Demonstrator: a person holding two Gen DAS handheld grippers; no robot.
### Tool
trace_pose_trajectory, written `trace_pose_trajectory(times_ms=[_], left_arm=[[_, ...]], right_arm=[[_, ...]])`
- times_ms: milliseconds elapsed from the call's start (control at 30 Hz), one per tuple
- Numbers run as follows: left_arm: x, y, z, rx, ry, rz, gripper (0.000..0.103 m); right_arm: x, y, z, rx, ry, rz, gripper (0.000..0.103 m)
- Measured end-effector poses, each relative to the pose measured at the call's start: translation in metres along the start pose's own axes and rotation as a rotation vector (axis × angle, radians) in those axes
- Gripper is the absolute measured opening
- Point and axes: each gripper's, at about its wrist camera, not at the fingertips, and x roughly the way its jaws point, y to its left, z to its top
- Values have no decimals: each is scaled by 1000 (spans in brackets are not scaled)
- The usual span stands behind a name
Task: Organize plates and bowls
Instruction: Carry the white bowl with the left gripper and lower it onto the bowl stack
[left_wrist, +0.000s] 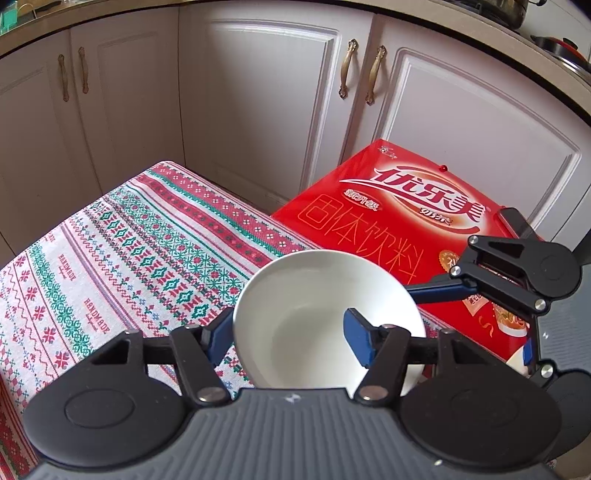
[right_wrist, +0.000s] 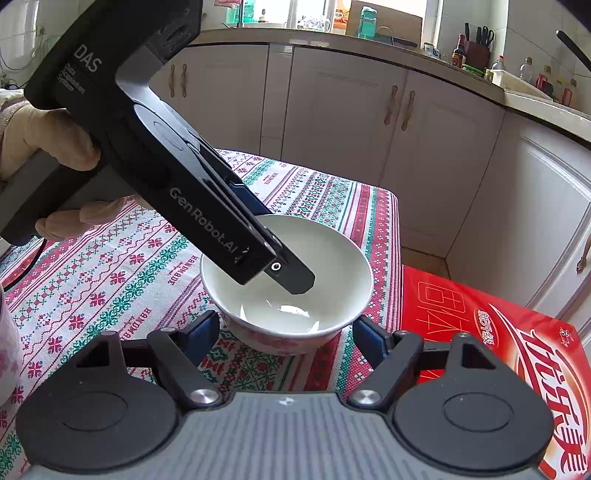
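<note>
A white bowl (left_wrist: 314, 295) (right_wrist: 325, 258) with a pink pattern outside stands near the corner of the patterned tablecloth (left_wrist: 110, 258). My left gripper (left_wrist: 288, 336) straddles its left wall: one blue pad sits outside against the rim, the other hangs inside the bowl, well apart from it. In the right wrist view, its inner finger (right_wrist: 295, 277) reaches down toward the bowl's middle. My right gripper (right_wrist: 286, 330) stands open, its pads flanking the bowl's near lower side. I cannot tell whether they touch it.
A red printed carton (left_wrist: 388, 206) (right_wrist: 517, 350) lies just beyond the table edge, beside the bowl. White cabinet doors (left_wrist: 258, 110) stand behind. A gloved hand (right_wrist: 55, 140) holds the left gripper. A pale floral object (right_wrist: 7, 350) sits at the left edge.
</note>
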Motion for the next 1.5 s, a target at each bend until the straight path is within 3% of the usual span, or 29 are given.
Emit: trace_pose_trajectory(times_ms=[700,1500], left_arm=[[-14,-8,-7,-3,5,-11,59],[-123,-66,-54,-39,-96,53,59]], right_arm=[[-10,6,2,40,21,27,83],[-110,67,5,-55,-29,82,83]])
